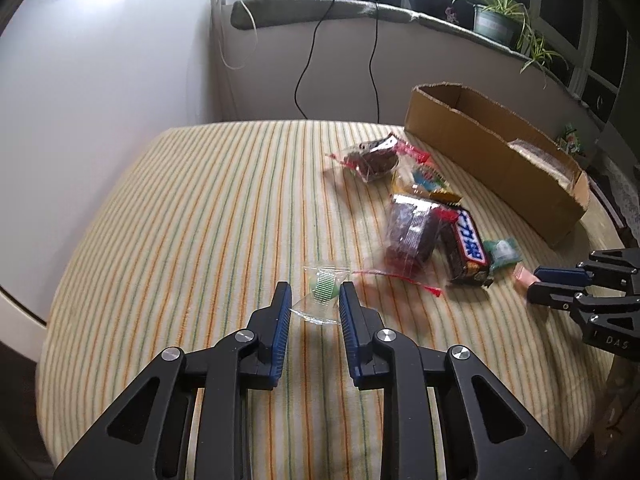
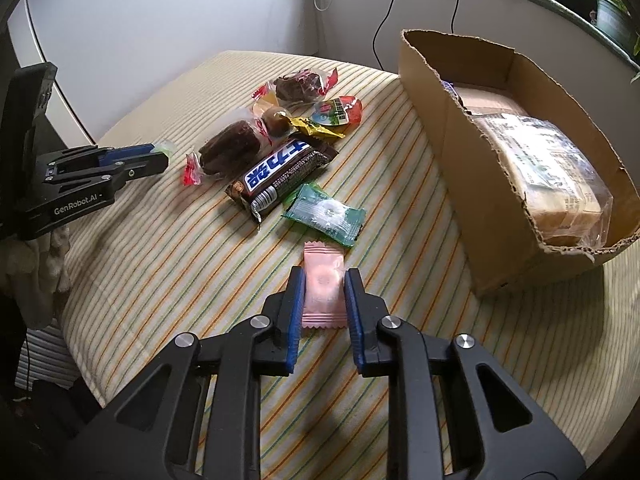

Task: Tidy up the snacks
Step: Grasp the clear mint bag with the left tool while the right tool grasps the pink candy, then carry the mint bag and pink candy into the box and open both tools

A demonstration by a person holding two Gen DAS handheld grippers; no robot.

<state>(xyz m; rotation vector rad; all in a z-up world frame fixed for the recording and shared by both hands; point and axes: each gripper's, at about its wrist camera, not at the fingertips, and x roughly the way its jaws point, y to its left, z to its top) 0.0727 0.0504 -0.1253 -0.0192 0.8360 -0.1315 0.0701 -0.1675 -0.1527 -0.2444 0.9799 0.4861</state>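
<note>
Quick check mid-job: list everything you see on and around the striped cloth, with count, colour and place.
striped cloth: 1, cream with orange and green lines, covers the surface
cardboard box: 1, brown, open, right of the snacks
wrapped loaf: 1, tan in clear film, inside the box
chocolate bar: 1, brown with blue and white label, middle of the pile
dark snacks in clear wrap: 2, brown with red ends, left and back of the pile
green packet: 1, near the bar
pink packet: 1, between the right gripper's pads
clear candy wrapper: 1, green print, between the left gripper's pads
potted plant: 1, green, on the sill
left gripper: shut on the wrapper
right gripper: shut on the pink packet
</note>
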